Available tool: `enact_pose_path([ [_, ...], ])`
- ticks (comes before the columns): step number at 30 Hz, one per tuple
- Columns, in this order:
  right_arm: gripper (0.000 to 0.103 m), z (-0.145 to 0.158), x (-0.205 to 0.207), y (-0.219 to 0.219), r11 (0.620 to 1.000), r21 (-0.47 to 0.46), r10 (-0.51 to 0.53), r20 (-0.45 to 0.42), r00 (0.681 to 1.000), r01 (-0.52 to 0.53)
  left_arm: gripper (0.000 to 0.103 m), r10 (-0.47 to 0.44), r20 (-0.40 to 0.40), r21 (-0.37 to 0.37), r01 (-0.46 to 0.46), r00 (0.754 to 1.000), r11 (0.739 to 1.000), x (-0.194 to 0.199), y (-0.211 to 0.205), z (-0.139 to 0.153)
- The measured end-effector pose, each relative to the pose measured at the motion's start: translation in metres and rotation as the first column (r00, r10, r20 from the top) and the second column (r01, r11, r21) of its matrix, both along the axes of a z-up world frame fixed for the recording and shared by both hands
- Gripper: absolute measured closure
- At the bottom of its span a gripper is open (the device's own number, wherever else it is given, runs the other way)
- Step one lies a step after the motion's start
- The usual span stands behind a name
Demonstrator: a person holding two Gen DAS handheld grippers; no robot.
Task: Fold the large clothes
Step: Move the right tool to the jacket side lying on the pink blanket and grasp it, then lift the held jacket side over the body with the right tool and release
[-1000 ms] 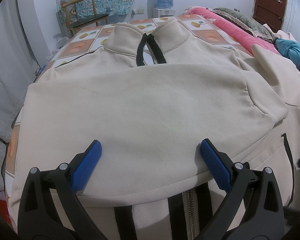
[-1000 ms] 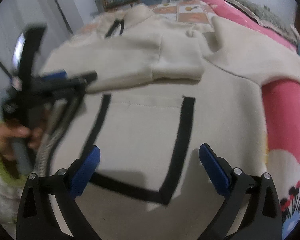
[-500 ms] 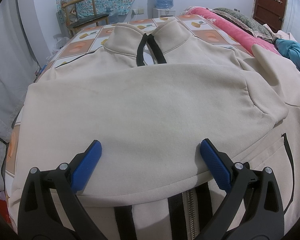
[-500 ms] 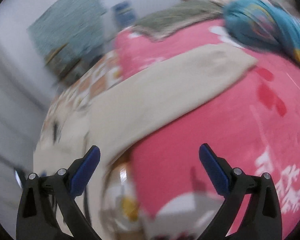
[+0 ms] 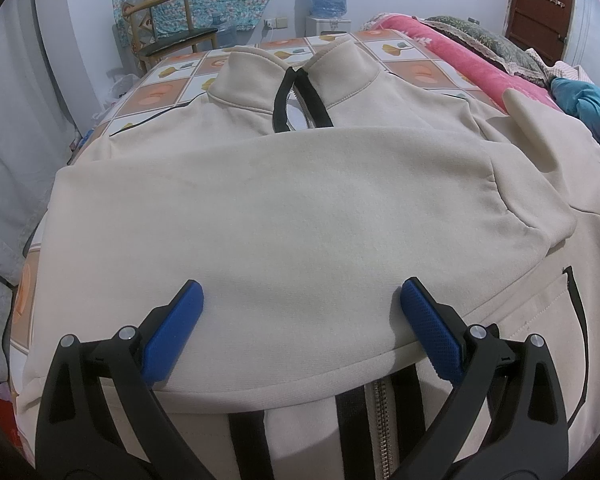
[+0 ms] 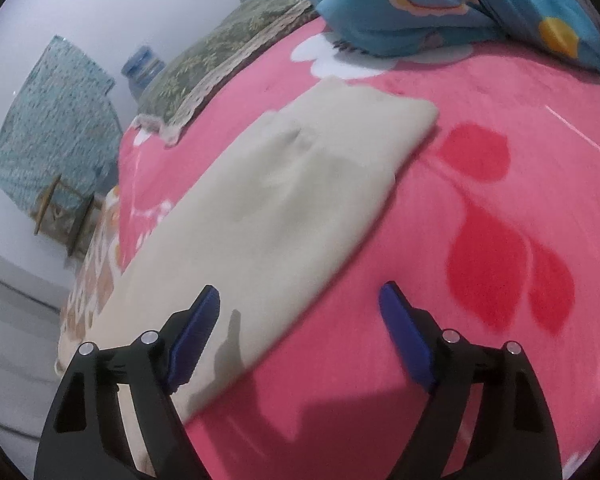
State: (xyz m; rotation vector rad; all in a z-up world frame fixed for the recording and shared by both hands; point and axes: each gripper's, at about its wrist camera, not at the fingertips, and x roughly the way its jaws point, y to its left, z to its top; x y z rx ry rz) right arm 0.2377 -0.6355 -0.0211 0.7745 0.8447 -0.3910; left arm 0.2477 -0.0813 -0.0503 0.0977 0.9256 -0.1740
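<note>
Jacket [image 5: 300, 208] sleeve [image 6: 268, 208] lies ahead between both grippers' spread jaws

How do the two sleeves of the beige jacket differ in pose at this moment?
The folded sleeve lies across the jacket's chest, covering the zipper; the outstretched sleeve reaches out sideways off the body. The folded sleeve rests on the jacket's own cloth; the outstretched sleeve rests on the pink blanket. Both are beige, lie flat, and sit before an open gripper, left gripper and right gripper.

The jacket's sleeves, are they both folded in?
No, only one. In the left wrist view one sleeve lies across the jacket chest. In the right wrist view the other sleeve lies stretched out on the pink blanket.
</note>
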Motion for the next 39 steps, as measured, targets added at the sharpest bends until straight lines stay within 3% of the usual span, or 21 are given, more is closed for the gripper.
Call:
enact_pose_path([
  [3,0.028,0.001,0.011,-0.01,0.999,-0.019,-0.037,0.007,0.999,0.037,0.007,0.0,0.0,0.0,0.0,1.0,1.0,0.0,0.0,0.0],
  [11,0.041,-0.002,0.024,-0.042,0.988,0.039,-0.152,0.051,0.987,0.15,0.007,0.0,0.0,0.0,0.0,1.0,1.0,0.0,0.0,0.0],
  [19,0.069,-0.006,0.015,-0.062,0.968,0.081,-0.242,0.067,0.968,0.236,0.007,0.0,0.001,0.0,0.0,1.0,1.0,0.0,0.0,0.0],
  [25,0.088,0.01,0.012,-0.055,0.976,0.034,-0.215,0.078,0.973,0.213,0.007,0.0,0.001,-0.001,0.0,1.0,1.0,0.0,0.0,0.0],
  [31,0.09,0.044,0.01,-0.039,0.983,-0.062,-0.164,0.098,0.982,0.17,0.007,0.0,0.001,-0.001,0.0,1.0,1.0,0.0,0.0,-0.001],
  [39,0.091,0.116,-0.003,0.012,0.986,-0.162,0.001,0.215,0.977,0.034,0.007,0.0,0.001,-0.001,0.0,1.0,1.0,0.0,0.0,-0.001],
])
